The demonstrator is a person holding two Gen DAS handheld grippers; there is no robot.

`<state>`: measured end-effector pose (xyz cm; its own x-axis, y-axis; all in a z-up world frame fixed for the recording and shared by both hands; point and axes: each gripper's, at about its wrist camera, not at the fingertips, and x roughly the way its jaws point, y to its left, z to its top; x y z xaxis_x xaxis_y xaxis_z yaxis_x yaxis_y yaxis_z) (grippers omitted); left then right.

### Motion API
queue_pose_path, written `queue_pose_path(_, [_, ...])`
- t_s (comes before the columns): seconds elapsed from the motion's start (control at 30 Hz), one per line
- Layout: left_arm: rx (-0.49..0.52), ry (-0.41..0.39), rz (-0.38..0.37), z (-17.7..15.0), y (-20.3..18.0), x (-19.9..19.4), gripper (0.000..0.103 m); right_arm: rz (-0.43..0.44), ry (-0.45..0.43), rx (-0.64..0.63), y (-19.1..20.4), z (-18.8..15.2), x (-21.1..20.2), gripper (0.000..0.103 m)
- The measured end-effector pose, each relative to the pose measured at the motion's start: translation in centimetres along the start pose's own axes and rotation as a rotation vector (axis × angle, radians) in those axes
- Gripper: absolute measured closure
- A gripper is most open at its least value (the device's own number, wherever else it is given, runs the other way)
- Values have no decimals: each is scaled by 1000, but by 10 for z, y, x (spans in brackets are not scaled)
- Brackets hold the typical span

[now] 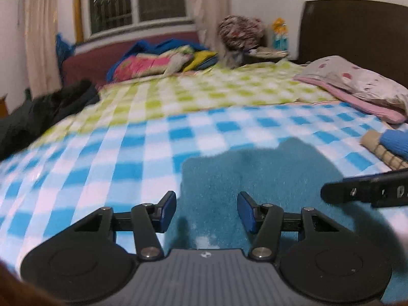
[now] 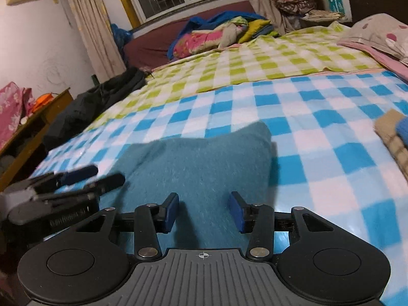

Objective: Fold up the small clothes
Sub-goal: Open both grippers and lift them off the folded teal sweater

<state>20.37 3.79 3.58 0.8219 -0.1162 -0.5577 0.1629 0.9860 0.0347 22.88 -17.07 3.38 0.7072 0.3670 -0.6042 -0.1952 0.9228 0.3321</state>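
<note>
Right hand-held gripper (image 2: 203,210) over teal cloth (image 2: 201,163), jaws apart, nothing between blue pads. Cloth flat on blue-checked blanket (image 2: 318,137), stretching ahead of fingers. Left hand-held gripper (image 2: 100,176) just left, blurred, at cloth's left edge. Folded beige and blue items (image 2: 394,137) far right. Dark garment (image 2: 97,102) ahead-left.

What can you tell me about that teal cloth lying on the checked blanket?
The teal cloth is a small fuzzy piece, like fleece or a knit, plain in colour with no visible print. It lies flat on the blue-and-white checked blanket, one far corner slightly raised. The left gripper and the right gripper hang over its near part, jaws apart, nothing pinched between them. Its near edge is hidden.
</note>
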Motion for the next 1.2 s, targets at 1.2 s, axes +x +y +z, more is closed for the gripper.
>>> queue_pose_path(1.2, [-81, 119, 79, -82, 2, -90, 43, -2, 98, -181, 66, -97, -67, 58])
